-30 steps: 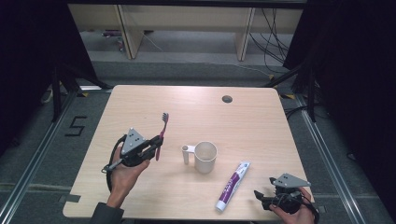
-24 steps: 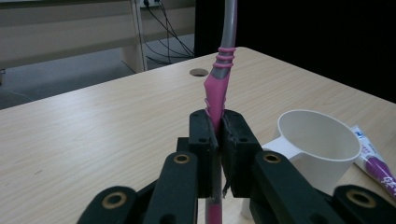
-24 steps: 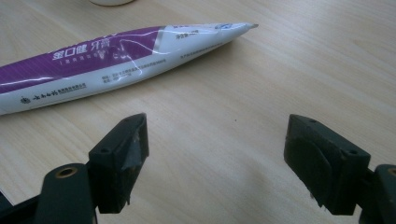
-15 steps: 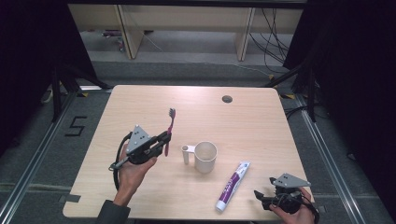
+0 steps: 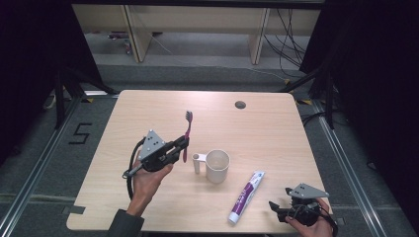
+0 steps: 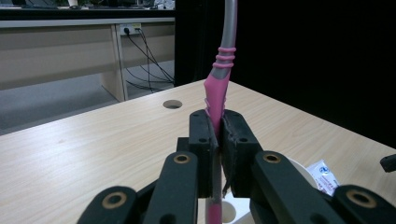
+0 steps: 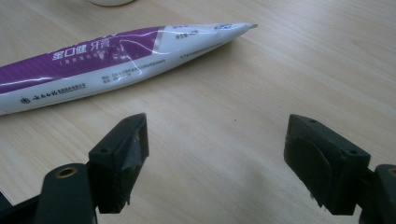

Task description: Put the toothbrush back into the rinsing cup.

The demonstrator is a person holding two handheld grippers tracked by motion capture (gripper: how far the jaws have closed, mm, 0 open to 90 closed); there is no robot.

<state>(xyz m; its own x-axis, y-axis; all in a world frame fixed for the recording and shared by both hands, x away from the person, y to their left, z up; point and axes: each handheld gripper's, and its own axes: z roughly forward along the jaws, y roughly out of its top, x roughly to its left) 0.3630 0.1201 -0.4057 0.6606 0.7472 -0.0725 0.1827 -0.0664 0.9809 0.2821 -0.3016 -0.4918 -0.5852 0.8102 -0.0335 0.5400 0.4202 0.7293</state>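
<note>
With the left tool (image 5: pixel 182 144) clamped low on the upright toothbrush (image 5: pixel 187 129) and the right tool (image 5: pixel 276 208) gaping empty, the brush may pivot and knock the mug (image 5: pixel 217 166).

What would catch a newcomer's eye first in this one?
The pink toothbrush, held upright off the table, clamped by its handle in the left gripper just left of the white mug. Next, the purple toothpaste tube lying flat near the front edge, with the right gripper open beside it.
</note>
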